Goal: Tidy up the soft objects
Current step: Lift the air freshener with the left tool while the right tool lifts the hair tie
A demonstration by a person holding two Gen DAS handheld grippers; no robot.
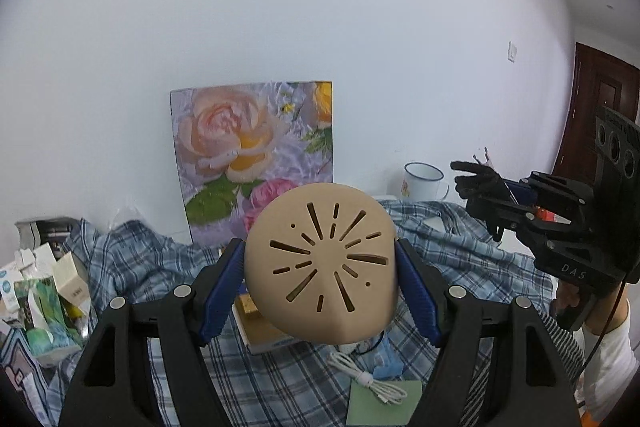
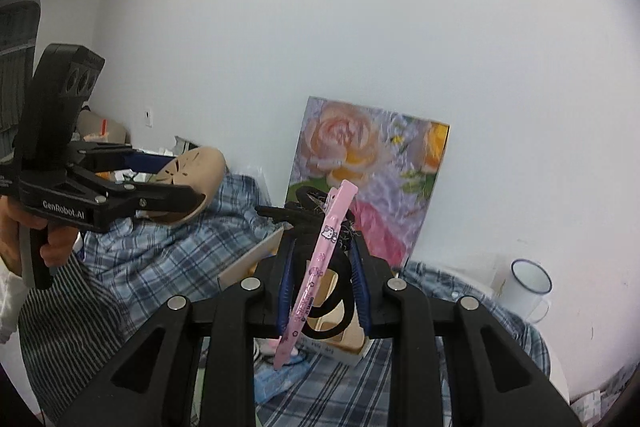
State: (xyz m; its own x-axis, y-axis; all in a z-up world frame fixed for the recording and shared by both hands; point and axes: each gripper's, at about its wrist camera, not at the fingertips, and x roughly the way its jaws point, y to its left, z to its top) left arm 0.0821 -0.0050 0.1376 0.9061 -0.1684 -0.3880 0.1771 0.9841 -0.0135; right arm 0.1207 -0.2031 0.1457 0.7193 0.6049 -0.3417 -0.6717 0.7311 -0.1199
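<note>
Left claw (image 1: 320, 259): partly spread, its blue pads pressed on both sides of a beige pad (image 1: 322, 263), which it holds up in the air.
Beige pad: rounded, dome-like, with slits cut in a sunburst pattern; lifted clear of the checked cloth (image 1: 280, 379) below; in the right wrist view it shows at the left, clamped in the left claw (image 2: 188, 183).
Right claw (image 2: 322, 267): closed tight on a bundle of a pink hair clip (image 2: 320, 267) and black hair ties (image 2: 332, 311).
Pink hair clip: long and narrow, with a cartoon cat printed on it; it stands tilted between the blue pads, its top end above the fingertips, its lower end hanging below them.
Black hair ties: looped beside the clip, in the same grip; a black toothed piece (image 2: 280, 213) sticks out to the left at the top, what it is I cannot tell.
Checked cloth: blue and white, rumpled, spread over the surface beneath both claws.
On the cloth: a coiled white cable (image 1: 372, 383) lying on a green card (image 1: 384, 403); small boxes (image 1: 44, 303) piled at the left.
Against the wall: a flower picture (image 1: 252, 155), standing upright; a white mug (image 1: 422, 181) with a dark rim to its right.
Person: a hand (image 2: 40, 239) gripping the left claw's handle.
</note>
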